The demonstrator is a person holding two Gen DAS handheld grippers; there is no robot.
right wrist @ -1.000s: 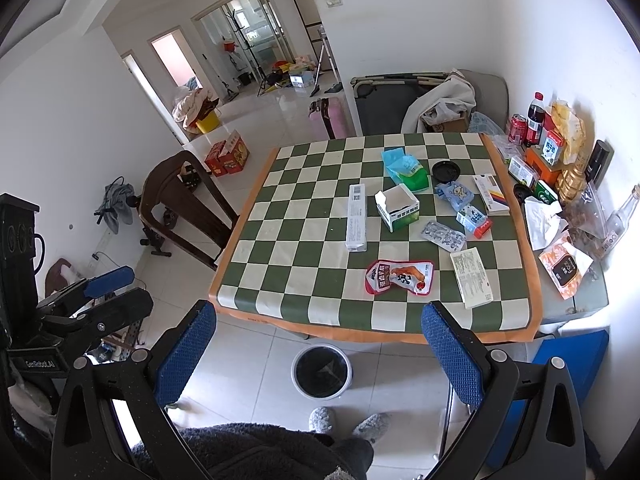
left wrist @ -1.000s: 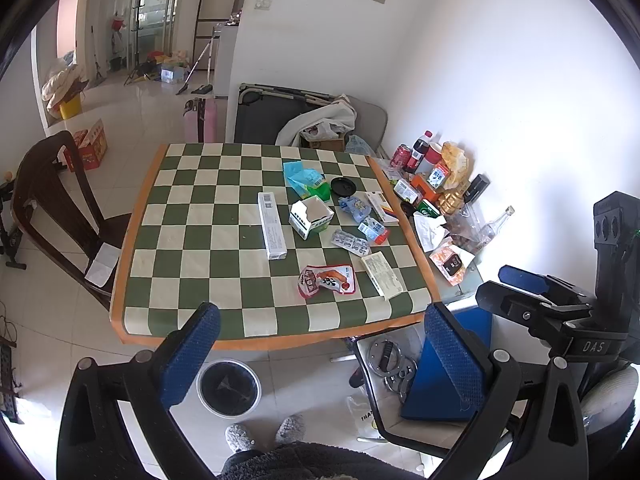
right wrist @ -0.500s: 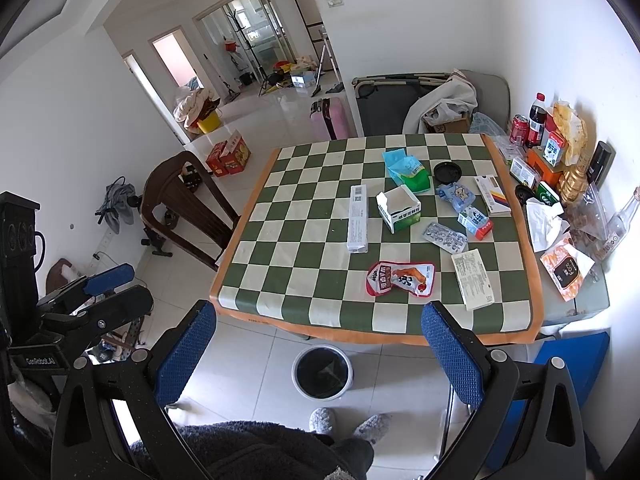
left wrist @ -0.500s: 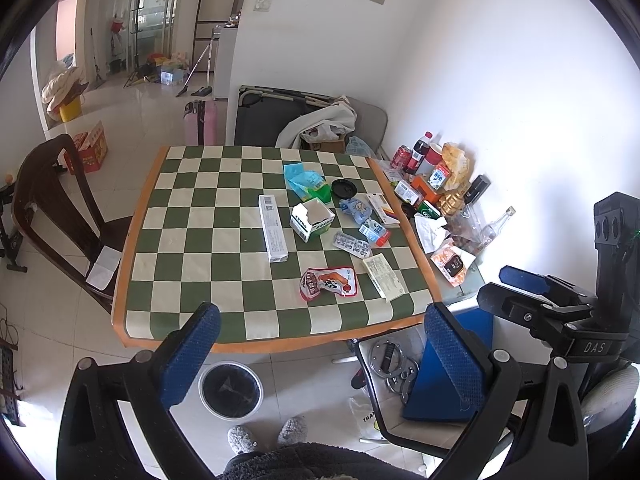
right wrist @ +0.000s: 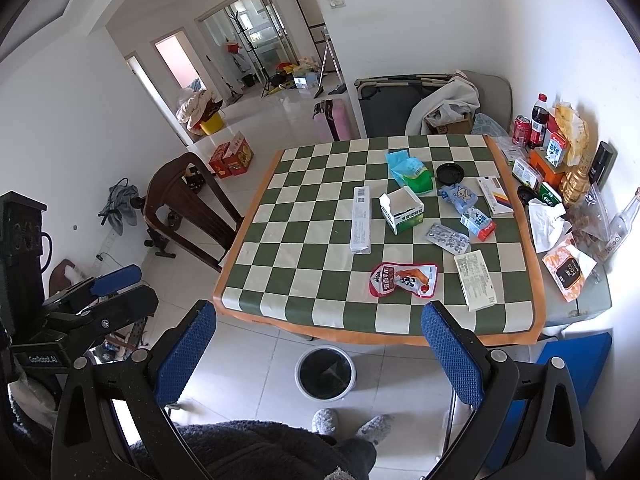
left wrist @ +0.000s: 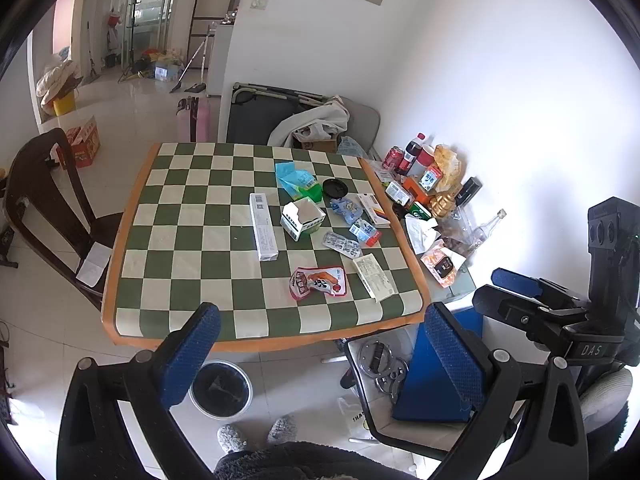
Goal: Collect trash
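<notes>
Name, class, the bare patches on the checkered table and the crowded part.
Bare: the checkered table from the long white box toward the wooden chair, plus the far corner on that side. Crowded: around the open carton, blister pack, red snack packet.

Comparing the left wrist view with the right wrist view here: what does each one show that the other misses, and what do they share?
Only the left wrist view shows the metal rings on the chair seat and the right hand-held gripper, open, off to its side.

Only the right wrist view shows the folded umbrella by the wall and the left hand-held gripper, open.

Both show the checkered table, the red snack wrapper, the open carton and the bin below.
</notes>
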